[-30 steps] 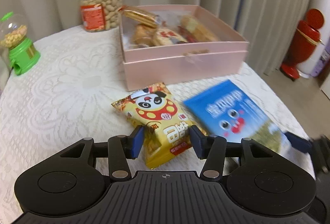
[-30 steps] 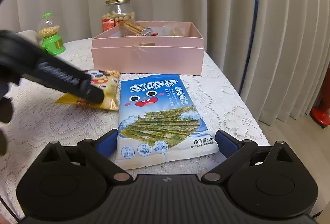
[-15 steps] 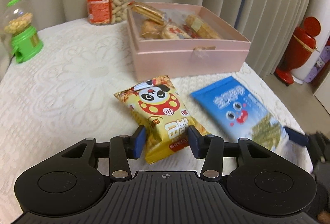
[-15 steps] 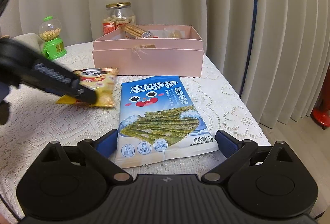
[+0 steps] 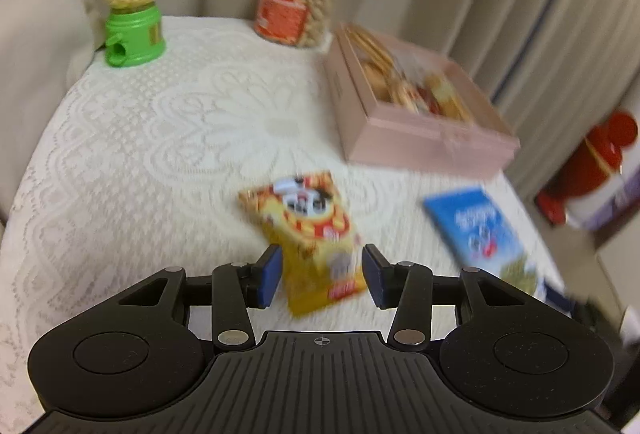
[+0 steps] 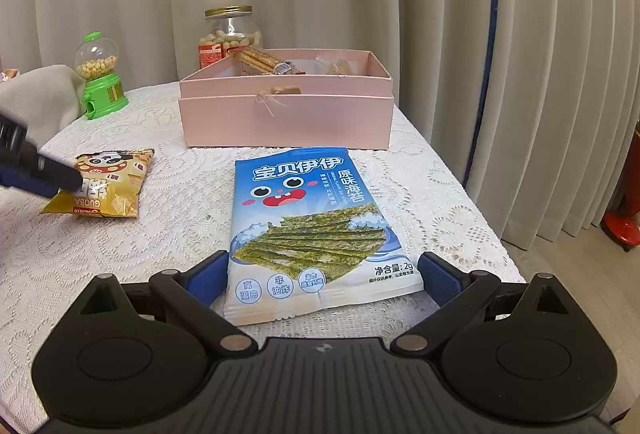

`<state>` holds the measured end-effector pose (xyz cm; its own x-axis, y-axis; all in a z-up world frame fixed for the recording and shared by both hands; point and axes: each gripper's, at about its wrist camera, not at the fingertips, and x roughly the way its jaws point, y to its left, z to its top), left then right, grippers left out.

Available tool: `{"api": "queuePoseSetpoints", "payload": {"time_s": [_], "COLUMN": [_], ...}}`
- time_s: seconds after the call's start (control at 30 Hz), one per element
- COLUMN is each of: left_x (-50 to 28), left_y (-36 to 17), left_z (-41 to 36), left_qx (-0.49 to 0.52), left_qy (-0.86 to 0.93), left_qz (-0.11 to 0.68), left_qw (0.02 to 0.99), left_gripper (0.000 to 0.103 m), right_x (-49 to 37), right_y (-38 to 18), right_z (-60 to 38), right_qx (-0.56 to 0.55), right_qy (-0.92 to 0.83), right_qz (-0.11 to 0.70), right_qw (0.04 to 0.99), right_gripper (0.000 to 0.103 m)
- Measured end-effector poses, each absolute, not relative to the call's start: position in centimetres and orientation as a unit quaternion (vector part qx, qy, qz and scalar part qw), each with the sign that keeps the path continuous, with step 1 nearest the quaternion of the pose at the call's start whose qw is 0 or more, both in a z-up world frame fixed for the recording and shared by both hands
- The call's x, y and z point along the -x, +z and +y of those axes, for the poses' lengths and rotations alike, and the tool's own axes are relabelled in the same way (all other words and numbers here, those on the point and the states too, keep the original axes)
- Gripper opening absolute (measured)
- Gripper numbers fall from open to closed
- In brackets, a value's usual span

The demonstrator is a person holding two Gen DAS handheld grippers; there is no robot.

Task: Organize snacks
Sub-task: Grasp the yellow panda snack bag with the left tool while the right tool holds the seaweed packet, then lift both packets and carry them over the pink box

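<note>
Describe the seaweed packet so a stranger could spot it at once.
Start at the pink box near the far edge of the lace-covered table. Just in front of it lies the seaweed packet, flat, between the open fingers of the right gripper. It is blue with a cartoon face and green strips; the yellow snack bag is smaller.

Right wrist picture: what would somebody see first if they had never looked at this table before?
Probably the blue seaweed packet, lying flat on the lace cloth between the open fingers of the right gripper. Behind it stands the pink box, already holding snacks. Off to the left lies the yellow panda snack bag, with the left gripper open around its near end.
</note>
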<state>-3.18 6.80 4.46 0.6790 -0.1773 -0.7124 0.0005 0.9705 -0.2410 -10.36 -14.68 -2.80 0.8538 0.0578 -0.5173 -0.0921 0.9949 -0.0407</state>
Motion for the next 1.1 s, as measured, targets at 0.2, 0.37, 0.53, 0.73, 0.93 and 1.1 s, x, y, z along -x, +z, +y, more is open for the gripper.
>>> {"api": "queuePoseSetpoints", "payload": {"time_s": [0.2,0.37,0.53,0.73,0.93,1.1], "left_x": [-0.7,-0.6,-0.3,2.4,7.5,8.5], "left_y": [3.2,1.9,1.9,2.0,1.8,1.4], "left_z": [4.5,2.7,2.6,2.8,3.0,3.0], "left_qx": [0.042,-0.011,-0.024,-0.018,-0.021,-0.018], "left_qy": [-0.014,-0.021,-0.032,-0.071,-0.119,-0.13], "left_qz": [0.409,0.41,0.405,0.403,0.405,0.399], "left_qw": [0.912,0.912,0.913,0.912,0.906,0.908], "left_gripper": [0.05,0.06,0.061,0.06,0.059,0.06], "right_x": [10.4,10.5,10.4,10.3,9.9,9.4], "right_y": [-2.8,-2.8,-2.7,-2.7,-2.1,-1.7], "right_z": [-14.7,-14.7,-14.8,-14.7,-15.2,-14.9], "right_qx": [0.033,0.033,0.033,0.037,0.04,0.04], "right_qy": [0.038,0.041,0.041,0.043,0.061,0.047], "right_qz": [0.268,0.265,0.265,0.269,0.303,0.327], "right_qw": [0.962,0.963,0.963,0.961,0.95,0.943], "right_gripper": [0.099,0.099,0.099,0.099,0.103,0.103]}}
